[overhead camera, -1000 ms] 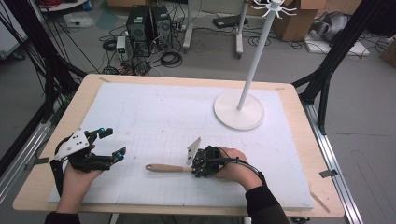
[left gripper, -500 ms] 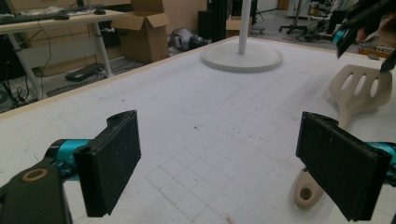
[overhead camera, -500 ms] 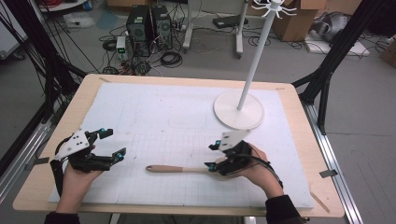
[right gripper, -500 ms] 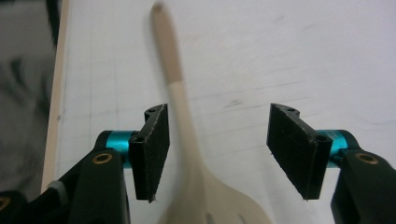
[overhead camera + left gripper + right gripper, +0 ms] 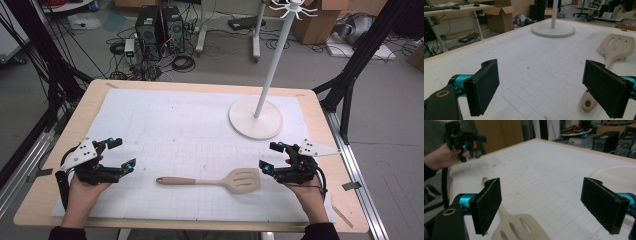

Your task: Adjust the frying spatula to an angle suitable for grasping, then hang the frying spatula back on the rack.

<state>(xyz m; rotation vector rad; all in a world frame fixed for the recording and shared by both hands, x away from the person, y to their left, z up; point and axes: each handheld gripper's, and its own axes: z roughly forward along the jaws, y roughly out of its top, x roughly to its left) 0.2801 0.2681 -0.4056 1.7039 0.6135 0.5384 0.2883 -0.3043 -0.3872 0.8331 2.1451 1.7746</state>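
Spatula (image 5: 212, 180) is laid flat on the table (image 5: 200, 95) near its front edge, its long axis parallel to that edge, the slotted blade turned toward the right gripper (image 5: 270, 157) and the handle toward the left gripper (image 5: 122, 154). It is flanked by both grippers, untouched. Both grippers are held wide apart, empty.

Both grippers, left gripper (image 5: 118, 154) and right gripper (image 5: 271, 156), are black with 2 flat padded jaws, teal bits right behind the pads, grey 3-cornered plates on top, black cables, dark sleeves.
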